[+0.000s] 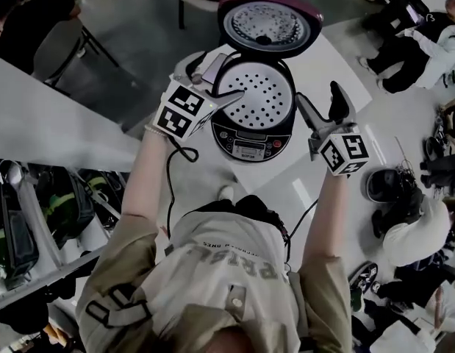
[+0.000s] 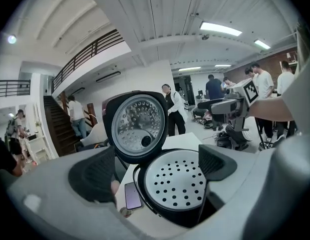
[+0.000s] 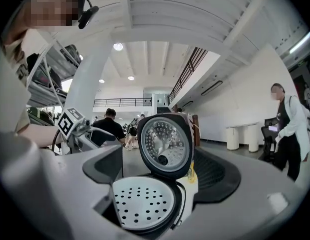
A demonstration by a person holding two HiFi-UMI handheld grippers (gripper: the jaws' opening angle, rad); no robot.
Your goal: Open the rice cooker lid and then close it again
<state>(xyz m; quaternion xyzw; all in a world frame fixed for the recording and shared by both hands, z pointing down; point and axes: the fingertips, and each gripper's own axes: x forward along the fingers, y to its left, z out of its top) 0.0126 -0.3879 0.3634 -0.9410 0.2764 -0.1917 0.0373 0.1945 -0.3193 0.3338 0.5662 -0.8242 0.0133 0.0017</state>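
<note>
Two hand-held grippers flank a dark round rice cooker [image 1: 251, 137] on the white counter [image 1: 326, 59]. Its maroon-rimmed lid [image 1: 270, 19] stands fully raised at the far side, baring a white perforated steaming tray [image 1: 262, 94]. The left gripper [image 1: 212, 84], by the cooker's left rim, and the right gripper [image 1: 322, 109], just beside its right, both have jaws wide apart, holding nothing.

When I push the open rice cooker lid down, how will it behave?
Lid looks rigid and hinged at the rear, so it should pivot, not flop. Its metal inner plate suggests weight; it may drop quickly. The squat rice cooker probably won't tip.
</note>
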